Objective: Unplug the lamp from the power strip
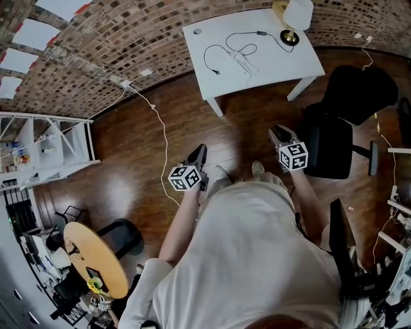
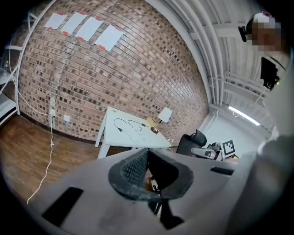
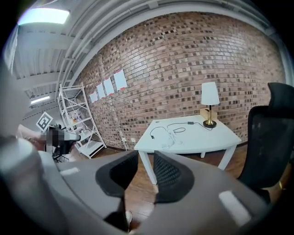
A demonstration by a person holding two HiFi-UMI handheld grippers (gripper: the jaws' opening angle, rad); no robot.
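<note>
A white-shaded lamp (image 1: 297, 16) with a brass base stands at the far right corner of the white table (image 1: 282, 61). Its black cord (image 1: 231, 38) snakes across the tabletop and ends in a loose plug (image 1: 217, 72); a thin white cable (image 1: 244, 61) lies beside it. I cannot make out a power strip. Both grippers hang over the wooden floor, well short of the table. My left gripper (image 1: 201, 152) has its pads meeting at the tips (image 2: 147, 151), with nothing held. My right gripper (image 1: 277, 133) stands open, with an empty gap between its pads (image 3: 146, 158). The lamp (image 3: 210, 96) shows ahead.
A black office chair (image 1: 350, 122) stands just right of my right gripper. A white cable (image 1: 164, 138) trails over the floor from a wall outlet (image 1: 125, 83). A white shelf unit (image 1: 48, 144) is at the left, and a round wooden table (image 1: 96, 257) behind.
</note>
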